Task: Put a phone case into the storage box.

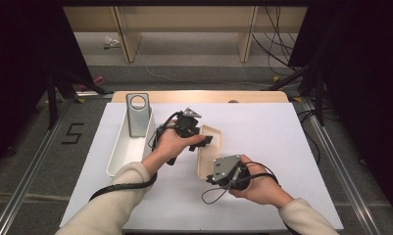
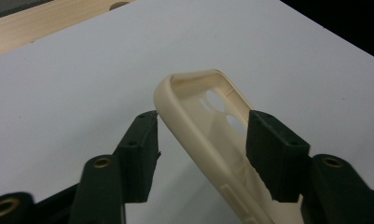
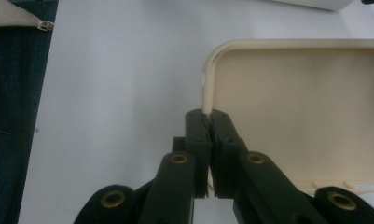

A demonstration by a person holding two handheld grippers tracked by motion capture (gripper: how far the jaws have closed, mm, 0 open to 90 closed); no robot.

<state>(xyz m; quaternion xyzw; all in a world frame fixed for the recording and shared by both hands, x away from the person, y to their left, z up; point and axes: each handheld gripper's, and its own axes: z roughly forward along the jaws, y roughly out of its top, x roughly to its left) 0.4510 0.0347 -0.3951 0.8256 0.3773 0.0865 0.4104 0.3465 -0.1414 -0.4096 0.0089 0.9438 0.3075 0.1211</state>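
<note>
Case: a cream phone case [image 1: 208, 152] lies open side up near the middle of the white sheet [image 1: 262, 137], between the two hands; its camera holes show at the far end in the left gripper view [image 2: 212, 100].
Left gripper: the left gripper [image 1: 204, 140] is over the far end of the case. In its own view the jaws stand apart, one on each side of the case's corner, the left jaw just beside the outer wall and the right jaw by the inner side; whether either touches the case I cannot tell.
Right gripper: the right gripper [image 3: 208, 116] is at the near end of the case. Its jaws are closed on the case's rim, with the thin wall pinched between them.
Tray: a white tray [image 1: 116, 152] sits on the left of the sheet, just beside the left hand [image 1: 172, 144].
Grey case: a grey phone case [image 1: 137, 115] with a round hole stands leaning in the tray's far end.
Table: a wooden edge [image 1: 199, 96] shows beyond the sheet.
Floor: cables [image 1: 277, 44] and a taped "5" [image 1: 72, 133] lie on the floor around the table.
Obstruction: the left hand and its gripper cover part of the case's far end in the high view.
</note>
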